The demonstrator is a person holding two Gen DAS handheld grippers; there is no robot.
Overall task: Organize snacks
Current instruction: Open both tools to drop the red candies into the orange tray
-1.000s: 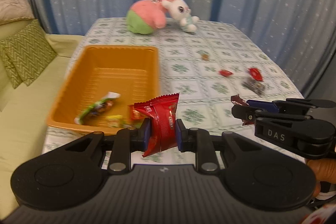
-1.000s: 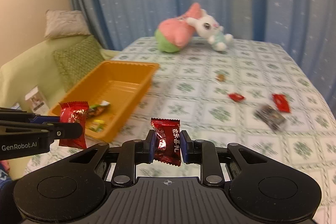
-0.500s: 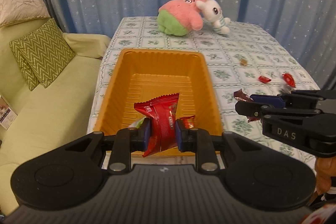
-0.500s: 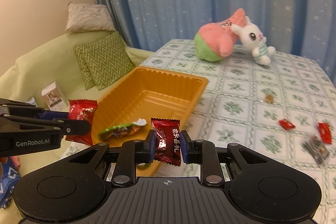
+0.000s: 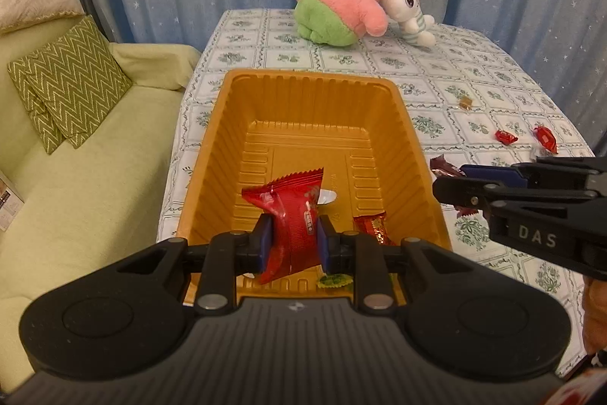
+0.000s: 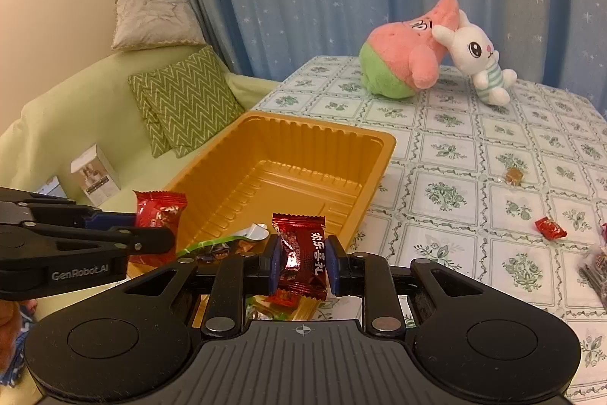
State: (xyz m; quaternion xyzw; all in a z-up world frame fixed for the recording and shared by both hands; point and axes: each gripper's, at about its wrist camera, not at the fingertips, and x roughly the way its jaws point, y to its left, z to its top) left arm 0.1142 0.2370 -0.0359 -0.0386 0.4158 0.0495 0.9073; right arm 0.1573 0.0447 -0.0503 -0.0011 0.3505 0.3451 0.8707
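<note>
My left gripper (image 5: 292, 241) is shut on a red snack packet (image 5: 294, 211) and holds it above the near end of the orange tray (image 5: 311, 82). My right gripper (image 6: 301, 259) is shut on a dark red candy (image 6: 301, 253) at the tray's (image 6: 326, 133) near right corner. A few wrapped snacks lie in the tray's near end, among them a red one (image 5: 373, 228) and a green one (image 6: 212, 245). Each gripper shows from the side in the other's view: the right (image 5: 451, 185), the left (image 6: 151, 230).
Loose candies lie on the tablecloth to the right: two red (image 5: 506, 136) (image 5: 545, 138), one brown (image 6: 514, 174), one dark packet (image 6: 597, 266). A pink plush (image 5: 341, 10) and white bunny (image 5: 408, 12) sit at the far end. A green sofa (image 5: 76, 154) lies left.
Both grippers have swung left with their snacks and now sit at the tray's near end. The grips have not changed.
</note>
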